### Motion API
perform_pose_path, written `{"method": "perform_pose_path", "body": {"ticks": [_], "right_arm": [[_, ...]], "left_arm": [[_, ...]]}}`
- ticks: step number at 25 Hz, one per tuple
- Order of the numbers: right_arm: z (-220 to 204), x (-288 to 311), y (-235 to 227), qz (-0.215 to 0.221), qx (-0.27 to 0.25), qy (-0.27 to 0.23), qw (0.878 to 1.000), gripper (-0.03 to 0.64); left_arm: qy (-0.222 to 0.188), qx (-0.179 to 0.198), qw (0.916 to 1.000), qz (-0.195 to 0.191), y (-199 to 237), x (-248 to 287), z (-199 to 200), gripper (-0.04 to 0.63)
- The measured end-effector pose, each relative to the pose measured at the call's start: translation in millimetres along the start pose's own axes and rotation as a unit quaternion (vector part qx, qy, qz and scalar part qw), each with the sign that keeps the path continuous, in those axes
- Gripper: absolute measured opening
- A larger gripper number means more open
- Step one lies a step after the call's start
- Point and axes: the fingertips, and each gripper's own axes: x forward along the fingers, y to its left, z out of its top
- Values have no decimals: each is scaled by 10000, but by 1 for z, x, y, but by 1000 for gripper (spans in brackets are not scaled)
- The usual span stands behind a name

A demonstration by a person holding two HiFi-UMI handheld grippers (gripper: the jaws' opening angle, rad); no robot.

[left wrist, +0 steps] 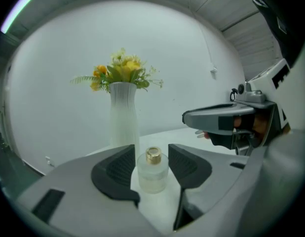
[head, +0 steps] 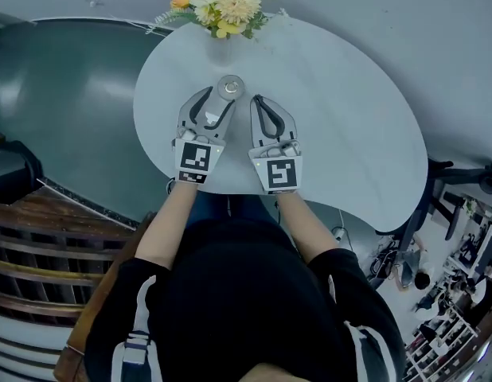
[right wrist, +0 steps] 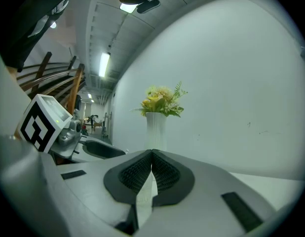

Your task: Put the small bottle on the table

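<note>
The small bottle, clear glass with a gold cap, stands upright on the white table just in front of the vase. In the left gripper view the bottle sits between the two dark pads, which rest against its sides. My left gripper is shut on it. My right gripper lies beside it on the right with its pads pressed together and nothing between them; it also shows at the right of the left gripper view.
A white ribbed vase with yellow and orange flowers stands right behind the bottle. The table's near edge is by my body. A wooden stair rail is at left, a chair base at right.
</note>
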Motion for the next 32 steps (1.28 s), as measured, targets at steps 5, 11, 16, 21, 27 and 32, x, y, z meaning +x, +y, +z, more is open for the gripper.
{"method": "perform_pose_path", "body": {"ticks": [5, 11, 16, 21, 27, 32], "right_arm": [[27, -17, 3, -100, 29, -170, 9998, 21], [61, -40, 7, -151, -84, -393, 9991, 21], [86, -64, 8, -250, -111, -546, 9981, 21], [109, -87, 3, -381, -95, -716, 9967, 20], [130, -114, 2, -461, -159, -931, 9945, 21], [143, -126, 4, -469, -166, -1261, 9908, 20]], "left_arm": [[-222, 31, 9995, 228, 0, -26, 29, 90], [-442, 13, 9981, 441, -8, -57, 65, 8], [-711, -92, 9958, 574, -12, -87, 102, 8], [-973, -237, 9926, 692, -20, -118, 135, 8], [-1172, -194, 9897, 799, -30, -146, 156, 8], [-1209, -114, 9897, 759, -38, -154, 164, 8]]}}
